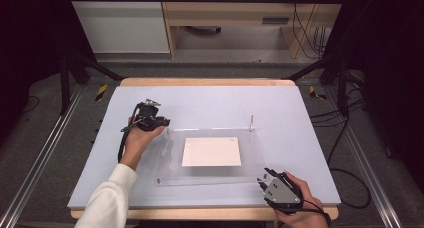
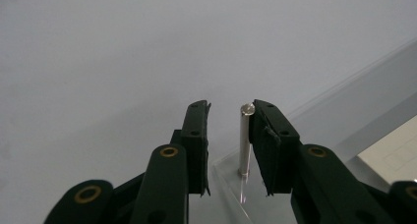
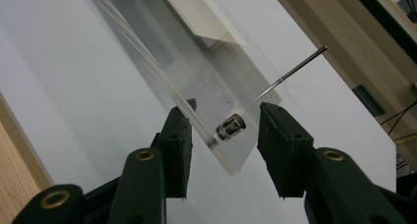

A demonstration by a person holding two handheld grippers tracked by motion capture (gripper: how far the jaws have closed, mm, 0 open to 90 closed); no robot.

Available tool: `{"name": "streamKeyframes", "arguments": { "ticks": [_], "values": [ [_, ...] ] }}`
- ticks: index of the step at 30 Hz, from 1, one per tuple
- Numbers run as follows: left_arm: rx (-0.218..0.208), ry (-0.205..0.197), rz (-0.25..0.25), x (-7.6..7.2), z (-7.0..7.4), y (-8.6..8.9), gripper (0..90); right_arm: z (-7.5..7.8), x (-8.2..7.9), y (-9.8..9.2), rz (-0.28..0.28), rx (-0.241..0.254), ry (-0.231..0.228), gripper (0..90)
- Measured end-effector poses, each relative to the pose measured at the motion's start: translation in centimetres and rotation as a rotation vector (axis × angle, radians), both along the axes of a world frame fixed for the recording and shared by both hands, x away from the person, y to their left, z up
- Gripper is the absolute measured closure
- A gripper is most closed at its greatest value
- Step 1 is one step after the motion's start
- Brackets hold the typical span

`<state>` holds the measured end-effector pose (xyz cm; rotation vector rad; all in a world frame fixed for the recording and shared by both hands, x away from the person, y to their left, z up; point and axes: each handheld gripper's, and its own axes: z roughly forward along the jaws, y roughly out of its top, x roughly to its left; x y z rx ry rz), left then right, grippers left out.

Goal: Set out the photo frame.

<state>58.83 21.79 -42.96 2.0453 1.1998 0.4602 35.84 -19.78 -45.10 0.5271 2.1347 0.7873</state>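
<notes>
So the counter (image 1: 210,100) is a big pale lavender-grey slab with a wood edge along the near and far sides. Sitting on it, a bit right of centre, is a clear acrylic plate (image 1: 210,175), lying flat, with a white sheet of paper (image 1: 211,152) in the middle of it, under or on the plastic, can't tell which. There are short metal posts at the plate's corners; the far right post (image 1: 252,122) stands upright and well apart from both hands.

Left claw (image 1: 161,122) is at the plate's far left corner. In the left gripper view its jaws stand apart around the corner post (image 2: 244,140): the right-hand pad sits right up against the post, looks like touching, while the other pad is clearly off it with a gap. So it's released, not clamped.

Right claw (image 1: 261,180) is at the near right corner of the plate. In the right gripper view the jaws straddle the plate's corner (image 3: 227,166) and the little metal post (image 3: 231,127) there, with a gap on both sides, so released too. A thin metal rod (image 3: 300,67) runs on past that post.
</notes>
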Motion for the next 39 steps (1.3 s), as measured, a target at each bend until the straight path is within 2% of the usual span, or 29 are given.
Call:
{"name": "streamKeyframes", "arguments": {
  "ticks": [4,9,12,19,21,23,26,28,31,32,33,36,39],
  "values": [
    [-0.040,-0.072,0.009,-1.4,1.7,0.8,64.4,0.3,0.0,-0.1,-0.003,0.011,-0.004,58.9],
    [-0.049,-0.127,-0.047,-4.0,3.7,1.1,58.7,0.9,0.1,0.0,-0.012,0.011,0.008,59.6],
    [-0.033,-0.161,-0.101,-6.1,4.8,1.1,54.4,1.5,0.4,-0.1,-0.020,0.024,0.026,60.0],
    [-0.004,-0.197,-0.193,-10.6,6.4,0.5,47.8,3.1,1.1,-0.1,-0.023,0.029,0.057,60.9],
    [0.012,-0.226,-0.215,-11.8,7.0,0.3,46.2,3.4,1.3,-0.1,-0.020,0.026,0.072,60.8],
    [0.034,-0.250,-0.228,-12.5,7.4,0.2,44.2,3.7,1.5,-0.2,-0.018,0.027,0.084,60.8],
    [0.024,-0.282,-0.248,-13.5,7.8,0.1,38.6,4.2,1.7,-0.2,-0.019,0.032,0.097,60.8],
    [0.018,-0.302,-0.272,-14.2,7.8,0.1,37.9,4.4,1.9,-0.2,-0.017,0.032,0.103,60.8],
    [0.037,-0.326,-0.288,-15.4,8.0,-0.1,34.9,4.7,2.1,-0.3,-0.014,0.032,0.116,60.7],
    [0.040,-0.346,-0.299,-15.7,8.2,-0.2,33.7,4.7,2.1,-0.3,-0.015,0.035,0.121,60.6],
    [0.034,-0.339,-0.311,-16.2,8.3,-0.4,32.9,4.8,2.2,-0.3,-0.012,0.032,0.124,60.6],
    [0.075,-0.344,-0.349,-17.3,8.7,-0.9,30.9,5.1,2.4,-0.3,-0.015,0.033,0.142,60.3],
    [0.124,-0.375,-0.386,-18.3,8.7,-1.4,30.3,5.3,2.6,-0.4,-0.018,0.048,0.161,60.3]
  ]
}}
